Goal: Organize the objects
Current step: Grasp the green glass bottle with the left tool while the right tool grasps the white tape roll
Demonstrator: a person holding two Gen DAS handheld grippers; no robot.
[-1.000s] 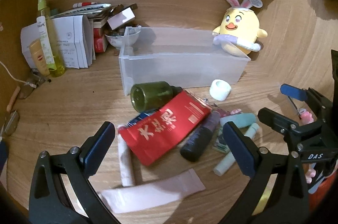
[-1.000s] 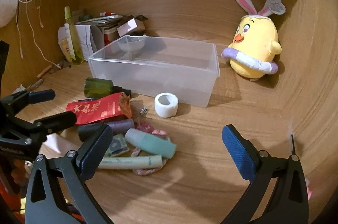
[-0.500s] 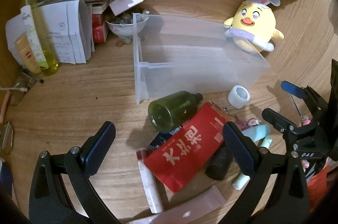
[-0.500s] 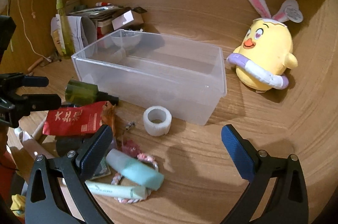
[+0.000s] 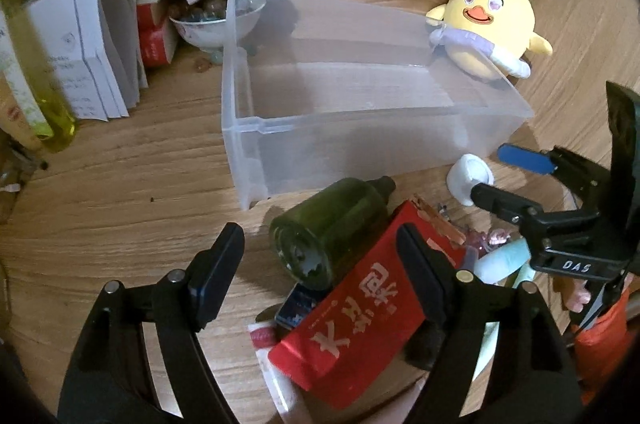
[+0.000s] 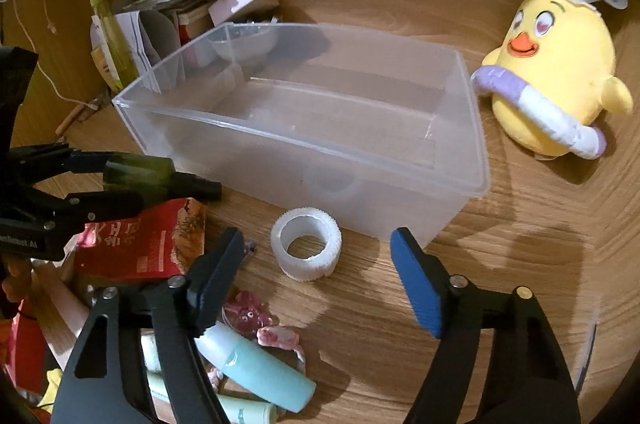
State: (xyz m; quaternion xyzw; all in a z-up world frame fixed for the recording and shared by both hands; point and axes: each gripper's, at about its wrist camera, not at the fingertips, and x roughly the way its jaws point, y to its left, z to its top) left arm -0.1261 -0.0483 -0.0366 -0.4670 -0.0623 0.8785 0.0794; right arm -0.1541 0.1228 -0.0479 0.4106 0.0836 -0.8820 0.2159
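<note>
The left gripper [image 5: 320,264] hangs with its jaws spread wide and nothing between the pads, poised over the base end of a dark green bottle [image 5: 332,228]. The bottle lies on its side on the wooden desk [image 5: 120,191], its long axis running from the round, hollow base nearest the camera up and right to a black cap that points at the front wall of the clear plastic bin [image 5: 360,127]. Its glass looks deep olive and glossy. A red foil pouch [image 5: 360,312] with pale characters leans against the bottle's right side and runs under the right finger of this gripper.

The right gripper [image 6: 316,276] is likewise spread and holds nothing; a white ribbed tape roll [image 6: 306,248] sits on the desk between its fingers, lying flat with its open core upward, just in front of the bin [image 6: 320,127]. Below the left finger lie a mint-green tube [image 6: 256,368], slanting down to the right, and a small pink trinket [image 6: 248,316]. In this view the bottle [image 6: 152,175] lies lengthwise left to right, cap toward the bin.

A yellow chick plush [image 6: 556,75] with rabbit ears sits right of the bin. Papers and boxes [image 5: 100,63] are stacked to its left.
</note>
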